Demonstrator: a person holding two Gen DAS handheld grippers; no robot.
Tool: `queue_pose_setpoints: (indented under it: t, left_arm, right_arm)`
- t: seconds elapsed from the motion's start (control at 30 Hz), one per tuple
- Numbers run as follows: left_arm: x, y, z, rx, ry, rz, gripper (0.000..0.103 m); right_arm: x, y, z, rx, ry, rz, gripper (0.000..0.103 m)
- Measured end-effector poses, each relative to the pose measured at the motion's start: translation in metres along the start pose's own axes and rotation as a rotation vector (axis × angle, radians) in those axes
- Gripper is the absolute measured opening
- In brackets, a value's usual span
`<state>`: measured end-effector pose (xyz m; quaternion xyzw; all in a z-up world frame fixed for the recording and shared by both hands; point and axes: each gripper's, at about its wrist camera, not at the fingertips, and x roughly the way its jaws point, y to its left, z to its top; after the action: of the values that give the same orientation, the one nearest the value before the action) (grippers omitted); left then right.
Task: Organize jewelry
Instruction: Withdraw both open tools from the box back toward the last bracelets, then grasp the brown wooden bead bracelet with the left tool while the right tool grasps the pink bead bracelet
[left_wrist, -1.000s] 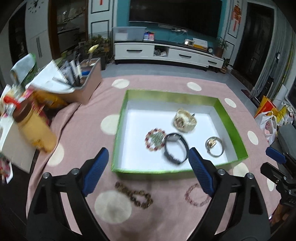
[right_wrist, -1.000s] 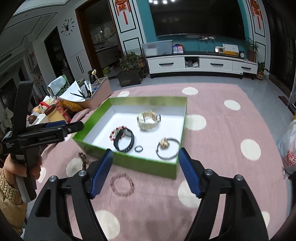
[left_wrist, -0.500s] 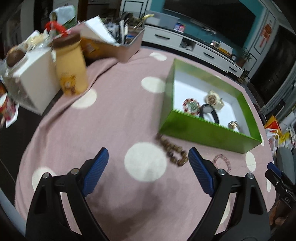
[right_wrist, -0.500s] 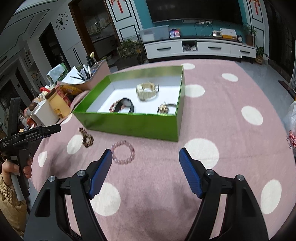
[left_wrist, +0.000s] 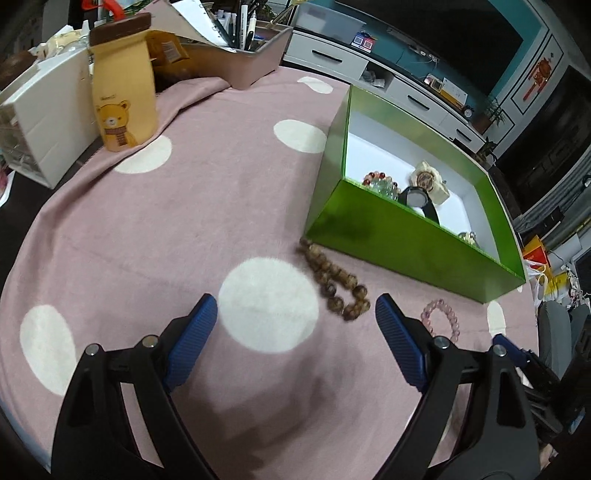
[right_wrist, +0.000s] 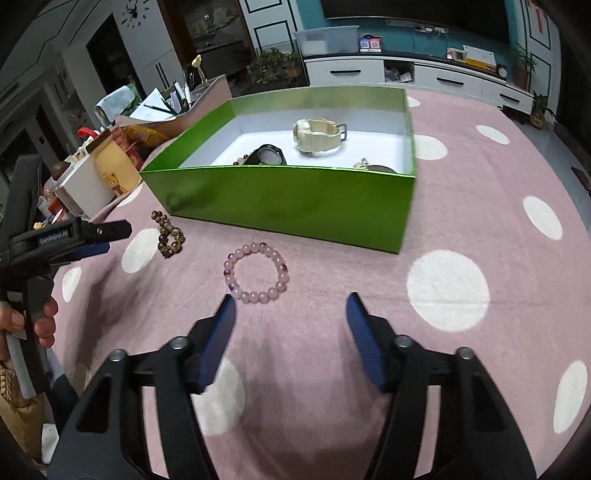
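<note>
Brown bead bracelet (left_wrist: 334, 282) stretched long on the tablecloth (left_wrist: 147, 229), running away from green box (left_wrist: 406, 240) corner. Pink bracelet (right_wrist: 256, 272) round, beside it. Left gripper (left_wrist: 295, 325) and right gripper (right_wrist: 290, 321) gaping, holding nothing.

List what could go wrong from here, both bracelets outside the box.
1. The pink bracelet lies flat on soft cloth; the open right gripper may snag fabric or pinch one bead and roll it.
2. The brown bracelet lies crumpled, touching the green box wall, crowding the open left gripper.
3. The grippers are close; they could collide.
</note>
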<state>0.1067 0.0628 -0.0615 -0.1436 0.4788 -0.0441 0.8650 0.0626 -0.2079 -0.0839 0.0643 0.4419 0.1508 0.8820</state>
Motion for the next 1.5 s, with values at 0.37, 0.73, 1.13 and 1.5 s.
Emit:
queue_pose_setpoints:
  t: [0.37, 0.73, 1.13, 1.5]
  left_arm:
    - [0.033, -0.013, 0.03, -0.059, 0.06, -0.02, 0.053]
    - [0.055, -0.019, 0.034, -0.063, 0.087, 0.038, 0.013]
    - [0.027, -0.025, 0.031, 0.02, 0.009, -0.009, 0.007]
    - [-0.02, -0.047, 0.019, 0.125, -0.046, -0.063, 0.007]
  right_arm:
    - [0.036, 0.008, 0.014, -0.096, 0.032, -0.07, 0.039]
    - [0.046, 0.023, 0.016, -0.182, 0.032, -0.102, 0.019]
    - [0.021, 0.018, 0.014, -0.132, -0.023, -0.03, 0.007]
    - [-0.038, 0.015, 0.021, -0.119, -0.147, -0.013, 0.007]
